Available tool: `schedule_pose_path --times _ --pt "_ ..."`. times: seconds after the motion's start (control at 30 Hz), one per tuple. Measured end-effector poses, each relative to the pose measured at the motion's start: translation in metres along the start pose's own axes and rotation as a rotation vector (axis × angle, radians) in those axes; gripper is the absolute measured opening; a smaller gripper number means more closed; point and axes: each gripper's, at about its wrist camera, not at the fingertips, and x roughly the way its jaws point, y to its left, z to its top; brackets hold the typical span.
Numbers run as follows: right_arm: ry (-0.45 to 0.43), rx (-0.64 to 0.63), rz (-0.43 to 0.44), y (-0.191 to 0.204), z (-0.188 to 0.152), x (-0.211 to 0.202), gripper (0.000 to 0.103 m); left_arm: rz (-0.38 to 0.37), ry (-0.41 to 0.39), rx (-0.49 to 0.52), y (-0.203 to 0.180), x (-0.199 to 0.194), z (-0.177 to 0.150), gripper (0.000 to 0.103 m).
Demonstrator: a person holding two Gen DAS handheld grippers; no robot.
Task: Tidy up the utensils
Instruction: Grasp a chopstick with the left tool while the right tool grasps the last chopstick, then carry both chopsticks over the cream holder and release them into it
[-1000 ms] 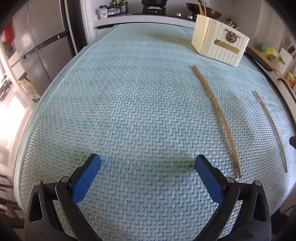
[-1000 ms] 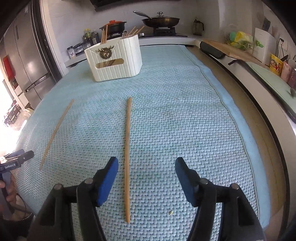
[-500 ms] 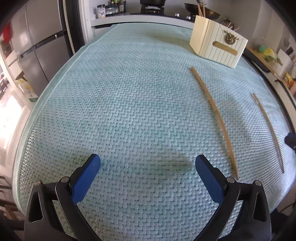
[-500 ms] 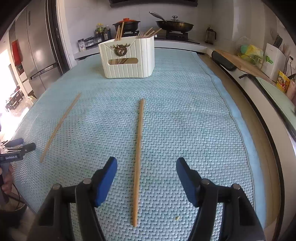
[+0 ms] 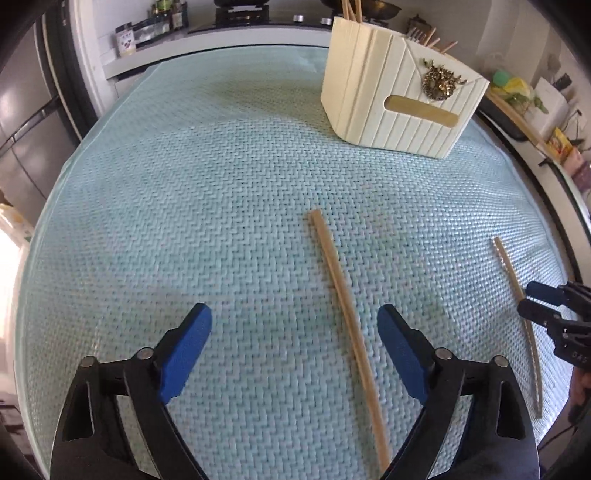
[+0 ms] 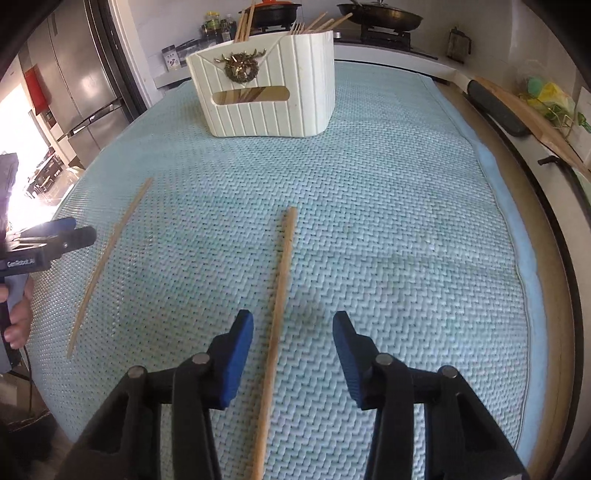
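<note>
Two wooden chopsticks lie on a pale green woven mat. One chopstick (image 5: 347, 325) lies between the open jaws of my left gripper (image 5: 295, 332); it also shows at the left of the right wrist view (image 6: 107, 266). The other chopstick (image 6: 277, 325) lies between the open jaws of my right gripper (image 6: 293, 332); it also shows at the right of the left wrist view (image 5: 517, 306). A cream ribbed utensil holder (image 6: 266, 85) with a gold ornament stands at the far end, with several chopsticks standing in it; it also shows in the left wrist view (image 5: 399, 99).
The mat (image 6: 406, 221) covers a counter with a dark edge (image 6: 554, 236) at the right. A stove with pans (image 6: 380, 18) and jars stand behind the holder. A steel fridge (image 6: 77, 81) is at the left.
Both grippers moved forward and sideways over the mat, so each now has a chopstick between its open jaws. The holder looks closer.
</note>
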Motion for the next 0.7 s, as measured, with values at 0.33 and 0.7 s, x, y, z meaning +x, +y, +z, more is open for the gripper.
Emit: schedule_pose_path --times 0.33,0.7 --pt "0.031 -0.044 -0.053 0.002 0.064 0.039 0.007 0.014 0.018 0.067 -0.020 0.019 0.030 0.023" --pt "-0.155 0.092 0.071 -0.017 0.078 -0.019 0.006 -0.127 -0.141 -0.034 -0.006 -0.041 0.035 0.005"
